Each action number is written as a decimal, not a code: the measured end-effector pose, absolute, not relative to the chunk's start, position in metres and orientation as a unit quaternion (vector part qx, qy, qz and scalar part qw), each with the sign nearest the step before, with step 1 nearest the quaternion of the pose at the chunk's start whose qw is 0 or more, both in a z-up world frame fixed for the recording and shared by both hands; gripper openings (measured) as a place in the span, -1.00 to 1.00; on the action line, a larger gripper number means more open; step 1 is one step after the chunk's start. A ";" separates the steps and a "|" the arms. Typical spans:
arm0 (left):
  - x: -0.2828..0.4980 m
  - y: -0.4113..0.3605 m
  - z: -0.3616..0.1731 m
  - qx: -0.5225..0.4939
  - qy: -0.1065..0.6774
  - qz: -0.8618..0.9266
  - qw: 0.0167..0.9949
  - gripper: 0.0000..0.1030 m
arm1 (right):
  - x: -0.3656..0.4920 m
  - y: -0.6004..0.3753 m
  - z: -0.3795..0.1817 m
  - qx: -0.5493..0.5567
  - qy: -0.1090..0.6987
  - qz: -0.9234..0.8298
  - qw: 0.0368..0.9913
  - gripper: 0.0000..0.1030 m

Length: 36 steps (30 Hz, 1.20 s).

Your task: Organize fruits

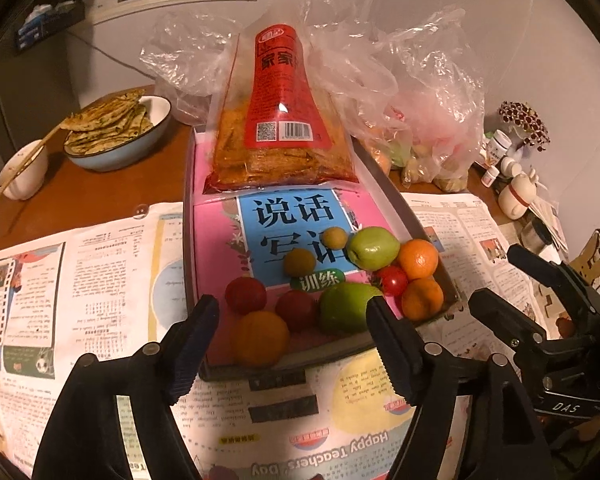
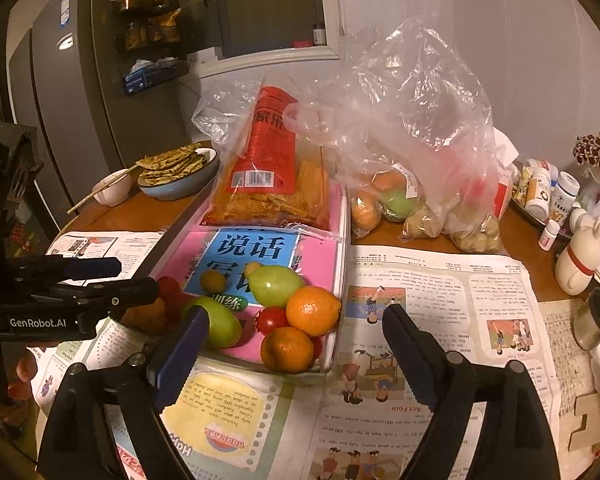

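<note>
Both grippers — left gripper (image 1: 292, 320), right gripper (image 2: 296, 328) — hold fingers apart above the fruit tray (image 1: 384, 184).

Crinkled clear plastic bags (image 2: 412, 128), matt newspaper (image 2: 432, 300) over the wooden table (image 1: 84, 196), glossy tomato (image 1: 392, 280).

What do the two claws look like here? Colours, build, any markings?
Both are black, clamp-style bodies with silver pivot pins. Left claw and right claw have long fingers faced with dark blue ribbed pads. Markings: "GenRobot.AI" in white on the left body, seen from the right wrist; "DAS" on the right one. No cables or sleeves visible.
</note>
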<state>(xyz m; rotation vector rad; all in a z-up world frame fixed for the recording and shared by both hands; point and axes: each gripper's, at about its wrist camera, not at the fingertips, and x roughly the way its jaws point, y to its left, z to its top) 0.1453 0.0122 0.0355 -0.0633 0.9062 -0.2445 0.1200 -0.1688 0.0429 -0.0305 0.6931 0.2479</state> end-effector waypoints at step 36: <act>0.049 -0.004 0.001 -0.035 0.432 -0.098 0.896 0.53 | 0.029 -0.184 0.017 0.000 0.317 0.108 0.942 0.98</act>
